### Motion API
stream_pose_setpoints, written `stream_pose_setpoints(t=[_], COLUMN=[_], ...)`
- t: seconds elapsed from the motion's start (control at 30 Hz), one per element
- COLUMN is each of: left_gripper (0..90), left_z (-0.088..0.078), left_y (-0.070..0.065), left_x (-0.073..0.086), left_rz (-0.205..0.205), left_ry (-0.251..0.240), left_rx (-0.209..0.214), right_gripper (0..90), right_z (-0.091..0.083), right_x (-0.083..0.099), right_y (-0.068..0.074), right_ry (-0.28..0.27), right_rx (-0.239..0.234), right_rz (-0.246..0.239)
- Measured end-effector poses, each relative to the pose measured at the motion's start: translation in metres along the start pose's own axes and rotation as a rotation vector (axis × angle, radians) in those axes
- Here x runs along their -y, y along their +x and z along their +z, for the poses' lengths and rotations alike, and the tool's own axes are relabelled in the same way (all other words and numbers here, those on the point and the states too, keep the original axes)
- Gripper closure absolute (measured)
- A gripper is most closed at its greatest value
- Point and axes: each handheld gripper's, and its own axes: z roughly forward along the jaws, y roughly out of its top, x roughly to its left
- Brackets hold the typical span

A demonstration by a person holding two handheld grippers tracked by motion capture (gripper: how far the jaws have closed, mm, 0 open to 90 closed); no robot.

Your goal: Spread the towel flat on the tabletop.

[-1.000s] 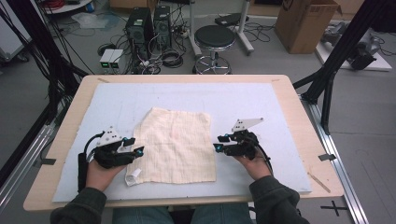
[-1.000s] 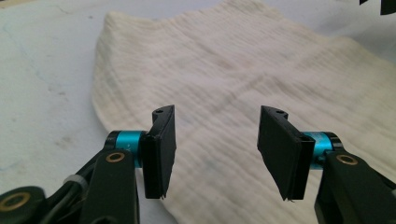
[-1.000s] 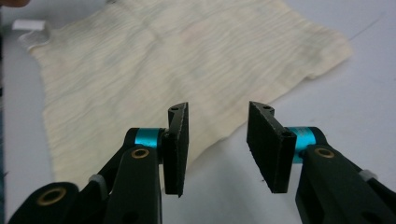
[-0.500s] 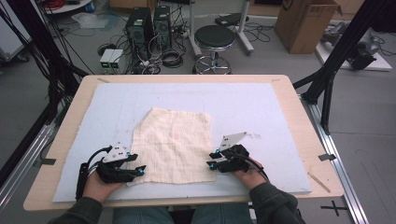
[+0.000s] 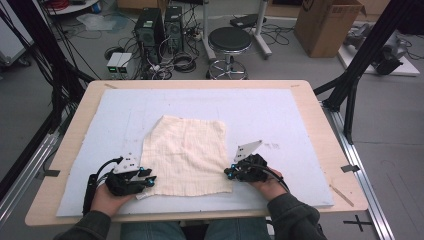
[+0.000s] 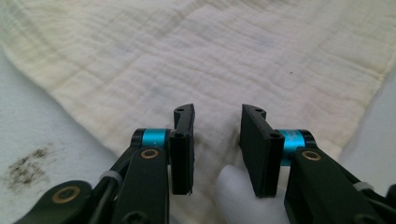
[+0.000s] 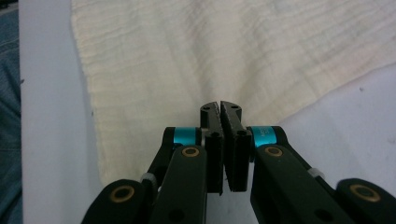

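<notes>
The cream cloth point(image 5: 187, 156) lies flat on the desk point(image 5: 310, 107), its two near corners at the fingers. The right gripper point(image 5: 229, 172) has just closed: fingers point(image 7: 212, 140) together, clamped on the cloth's near right corner. The left gripper point(image 5: 148, 178) has been closing; its fingers point(image 6: 183, 144) stand apart, with the other corner and its white tag point(image 6: 236, 196) between them. No legible writing on tag or cloth.

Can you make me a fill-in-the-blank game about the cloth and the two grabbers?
1. The cream cloth lies on a pale ____ mat.
2. The right gripper has its jaws ____ at the cloth's corner.
3. The left gripper has a gap between its jaws, with the cloth's white ____ below it.

Missing words: blue; shut; tag
</notes>
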Motion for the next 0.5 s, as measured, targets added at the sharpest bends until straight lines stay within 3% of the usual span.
stream_pose_setpoints(t=[0.2,0.5], left_gripper=[64.4,61.6], left_z=[0.007,0.015], left_y=[-0.007,-0.018], left_x=[-0.007,-0.013], left_rz=[0.013,0.041], left_ry=[0.003,0.009], left_rx=[0.035,0.08], right_gripper=[88.3,88.2], right_z=[-0.012,-0.034], right_x=[0.01,0.031], right_y=[0.001,0.003], right_ry=[0.0,-0.018], right_rx=[0.002,0.027], right_rz=[0.001,0.043])
